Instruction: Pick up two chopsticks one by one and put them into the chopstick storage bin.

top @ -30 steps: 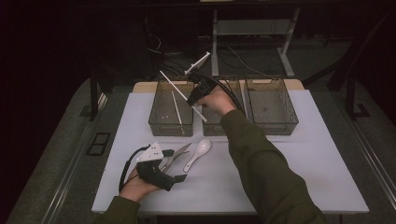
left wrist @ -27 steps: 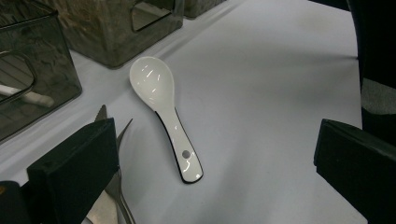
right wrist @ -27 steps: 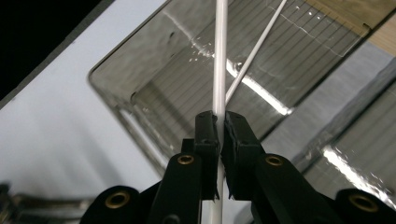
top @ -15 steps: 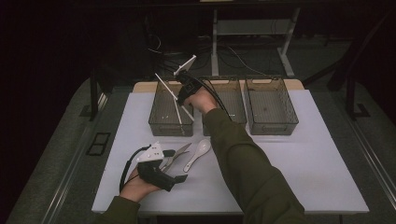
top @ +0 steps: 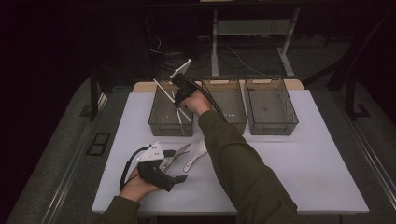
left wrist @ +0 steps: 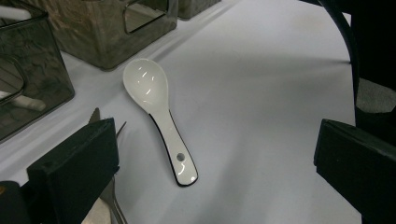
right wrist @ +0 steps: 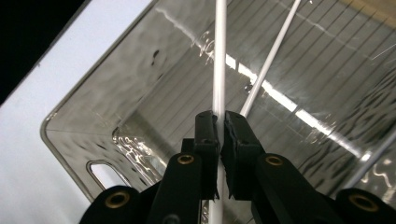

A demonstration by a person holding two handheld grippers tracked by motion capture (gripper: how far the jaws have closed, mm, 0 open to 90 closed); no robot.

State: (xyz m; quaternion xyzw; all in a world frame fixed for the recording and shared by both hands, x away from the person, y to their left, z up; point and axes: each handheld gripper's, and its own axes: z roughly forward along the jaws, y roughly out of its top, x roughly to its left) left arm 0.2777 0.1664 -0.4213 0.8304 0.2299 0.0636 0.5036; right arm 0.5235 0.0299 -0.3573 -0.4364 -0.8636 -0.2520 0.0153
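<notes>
1. High view: 3 clear bins stand in a row at the far side of the desk (top: 303, 154). The right gripper (top: 183, 95) is over the left bin (top: 170, 114) with a white chopstick (top: 176, 108) clamped in it, the stick slanting down into that bin. Another white stick (top: 161, 87) leans out over the bin's far edge. The middle bin (top: 227, 106) and right bin (top: 271, 105) look empty, though the dim light makes that hard to confirm.

2. High view, near side: the left gripper (top: 173, 164) rests on the desk by a white spoon (top: 196, 156) and a metal utensil (top: 176, 156), probably a fork.

3. Left gripper view: its jaws stand wide apart with nothing between them. The spoon (left wrist: 159, 114) lies flat on the desk just ahead, bowl toward the bins.

4. Right gripper view: the jaws are pinched tight on the chopstick (right wrist: 219, 60), which runs straight up from them over the bin floor, crossing near the second stick (right wrist: 268, 60).

5. Progress, as a judgement: the sorting is partly done. One stick is already in the left bin, the held one is about to be let go, and the spoon and metal utensil have yet to be binned.
</notes>
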